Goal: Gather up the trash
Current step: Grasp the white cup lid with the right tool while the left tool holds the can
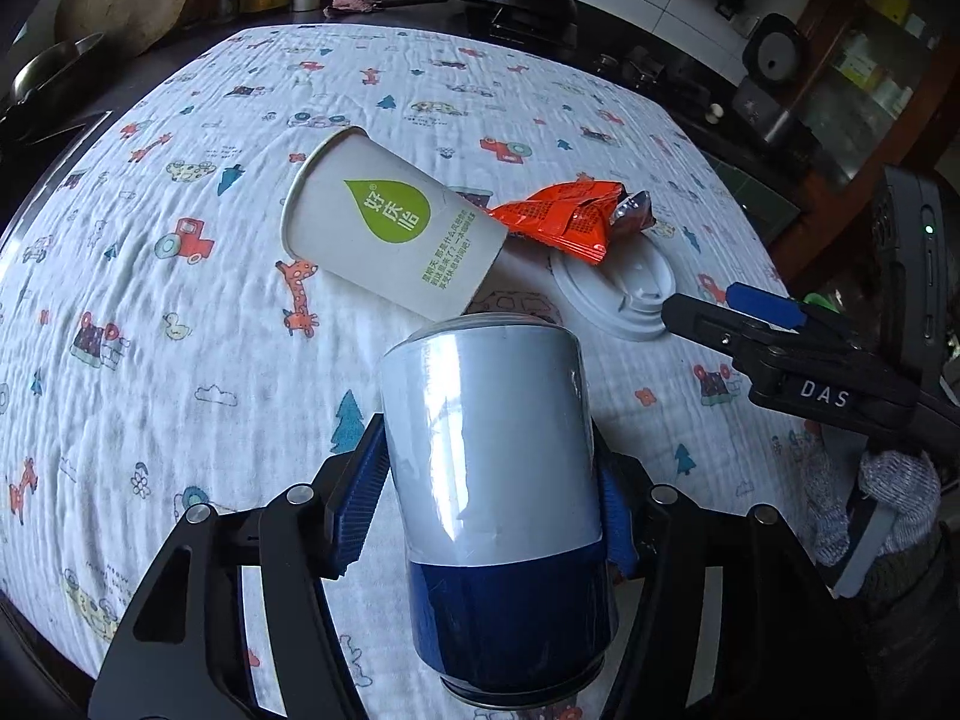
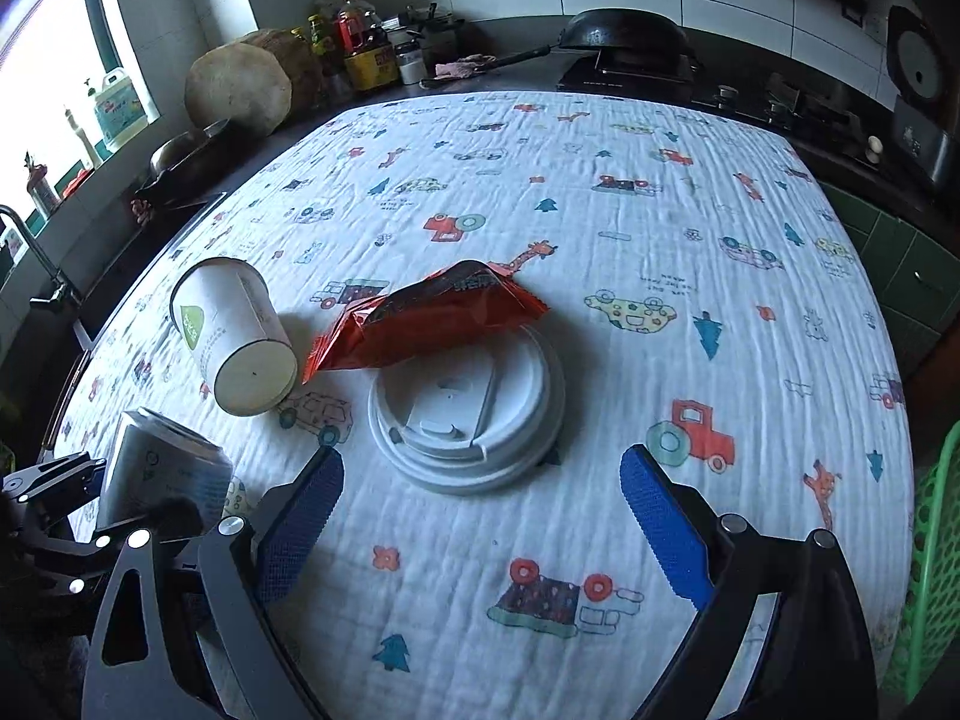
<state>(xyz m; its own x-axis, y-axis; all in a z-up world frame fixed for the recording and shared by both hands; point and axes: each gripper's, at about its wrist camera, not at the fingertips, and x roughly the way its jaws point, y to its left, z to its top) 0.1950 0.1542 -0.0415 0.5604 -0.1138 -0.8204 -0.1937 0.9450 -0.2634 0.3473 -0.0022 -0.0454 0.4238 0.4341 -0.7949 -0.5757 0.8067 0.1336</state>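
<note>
Left gripper [image 1: 486, 480] clamped on silver-and-blue metal can [image 1: 492, 456]. Right gripper [image 2: 480, 504] apart, near white plastic lid [image 2: 468, 414]. Orange foil wrapper [image 2: 420, 318] overlapped lid; white paper cup [image 2: 240, 336] toppled beside, on cartoon-print cloth desk [image 2: 600, 240].

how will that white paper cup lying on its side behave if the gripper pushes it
The white paper cup with a green drop logo lies on its side, so it will probably roll, curving because it tapers. It looks empty and thin-walled, so likely light and easily crushed.
</note>
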